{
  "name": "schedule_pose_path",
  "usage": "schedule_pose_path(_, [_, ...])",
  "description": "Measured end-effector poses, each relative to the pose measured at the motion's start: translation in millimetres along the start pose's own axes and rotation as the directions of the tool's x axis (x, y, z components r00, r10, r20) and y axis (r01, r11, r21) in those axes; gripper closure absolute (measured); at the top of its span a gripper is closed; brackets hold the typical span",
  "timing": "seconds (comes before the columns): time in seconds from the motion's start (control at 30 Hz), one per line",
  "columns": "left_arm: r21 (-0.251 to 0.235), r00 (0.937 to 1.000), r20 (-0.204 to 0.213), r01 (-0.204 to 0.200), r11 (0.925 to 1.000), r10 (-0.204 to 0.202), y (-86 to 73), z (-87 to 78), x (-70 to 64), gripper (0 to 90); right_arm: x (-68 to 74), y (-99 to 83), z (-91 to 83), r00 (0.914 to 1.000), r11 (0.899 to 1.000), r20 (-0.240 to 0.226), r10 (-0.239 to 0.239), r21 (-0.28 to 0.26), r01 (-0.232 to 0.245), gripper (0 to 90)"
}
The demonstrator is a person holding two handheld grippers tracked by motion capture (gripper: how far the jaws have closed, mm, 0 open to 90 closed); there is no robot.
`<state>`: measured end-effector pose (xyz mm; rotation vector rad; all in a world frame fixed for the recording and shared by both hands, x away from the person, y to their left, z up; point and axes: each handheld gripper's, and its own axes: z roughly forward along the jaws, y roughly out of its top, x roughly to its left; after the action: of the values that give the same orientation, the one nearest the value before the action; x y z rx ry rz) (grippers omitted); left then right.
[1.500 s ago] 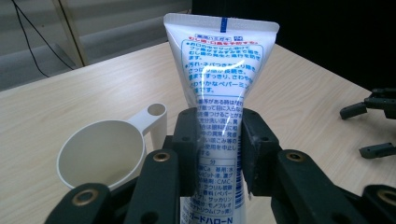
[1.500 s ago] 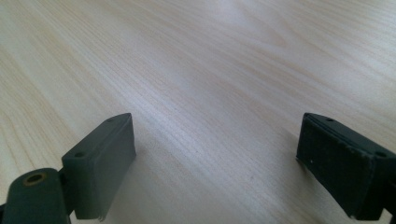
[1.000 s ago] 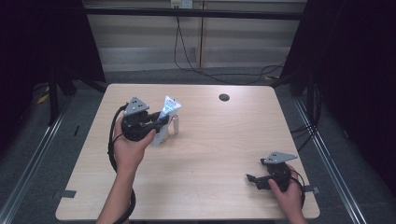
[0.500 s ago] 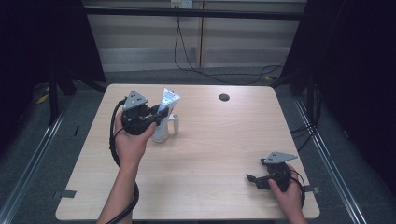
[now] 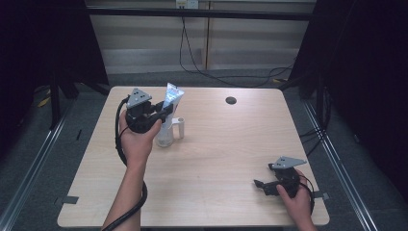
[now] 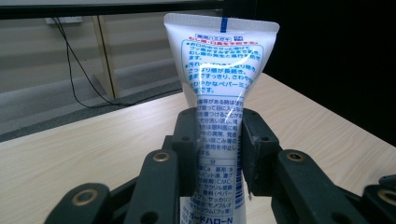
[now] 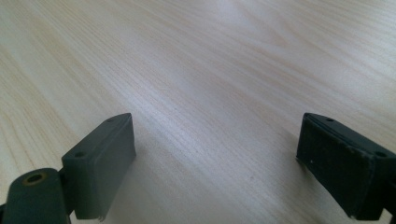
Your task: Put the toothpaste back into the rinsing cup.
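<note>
— What is held by the left gripper (image 6: 218,154)?
— A white toothpaste tube (image 6: 219,93) is clamped upright between its jaws, above a clear cup (image 5: 166,134) on the wooden table (image 5: 226,144).
— And the right gripper (image 5: 260,184)?
— It is kept low at the table's near right corner, jaws spread wide, nothing gripped.

I hold a white tube (image 6: 219,112) upright, crimped end up, blue and red print facing me, over a clear handled cup (image 5: 168,132) at the table's far left.
</note>
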<state>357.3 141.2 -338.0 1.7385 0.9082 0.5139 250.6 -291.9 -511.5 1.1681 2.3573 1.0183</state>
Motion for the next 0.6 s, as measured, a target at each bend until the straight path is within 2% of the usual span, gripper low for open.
schedule_pose_path(0.6, [-0.009,0.9996,-0.028,0.010,0.9999,-0.010,3.5,9.9,6.1,70.4,0.1,0.0,0.0,1.0000,1.000,0.000,0.000,0.000,0.000,11.0])
